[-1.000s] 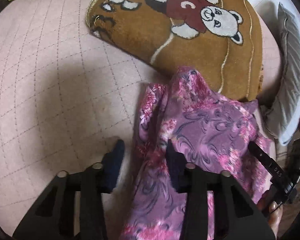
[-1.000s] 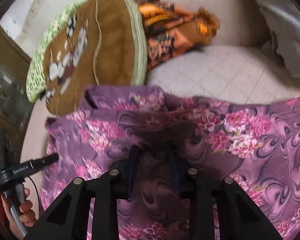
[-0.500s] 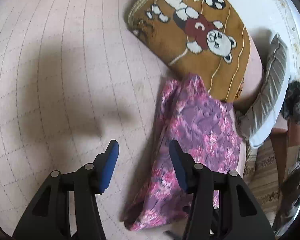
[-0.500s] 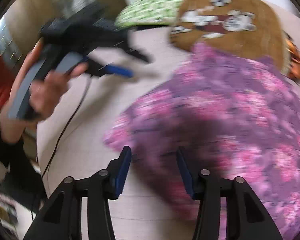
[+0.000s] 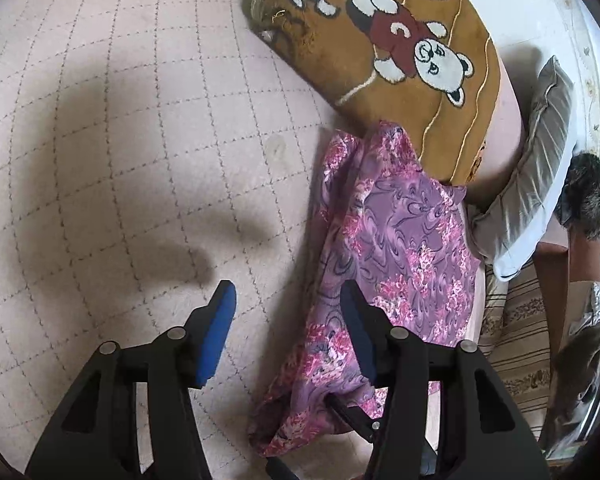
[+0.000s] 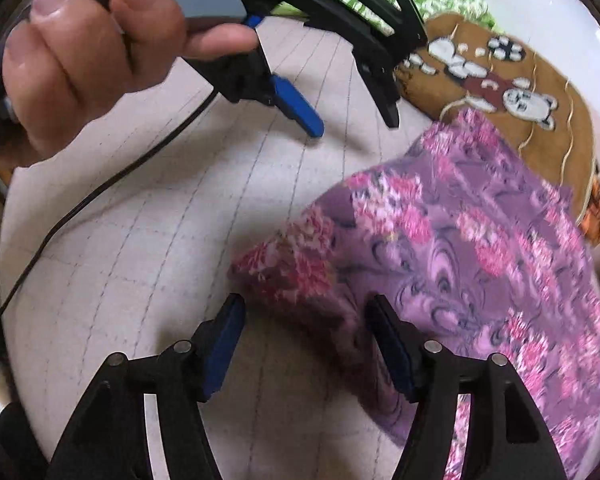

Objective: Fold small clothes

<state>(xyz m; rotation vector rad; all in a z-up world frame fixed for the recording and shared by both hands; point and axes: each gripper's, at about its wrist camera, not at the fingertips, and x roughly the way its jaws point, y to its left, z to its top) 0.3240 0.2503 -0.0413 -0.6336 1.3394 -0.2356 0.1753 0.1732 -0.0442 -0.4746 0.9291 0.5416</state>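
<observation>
A purple garment with pink flowers lies folded in a long strip on the pale quilted bed cover. It also shows in the right wrist view, with a corner between the fingers. My left gripper is open and empty, held above the cover beside the garment's left edge. It also shows from the right wrist view, held in a hand. My right gripper is open, its jaws to either side of the garment's near corner, not closed on it.
A brown teddy-bear blanket lies folded beyond the garment. A grey pillow and striped bedding lie at the right edge. A green patterned cloth and an orange cloth lie past the blanket. A cable trails from the left gripper.
Both grippers have opened and let go of the garment, which now lies as a folded strip. The left gripper lifted away; the right swung round to the garment's near corner.
</observation>
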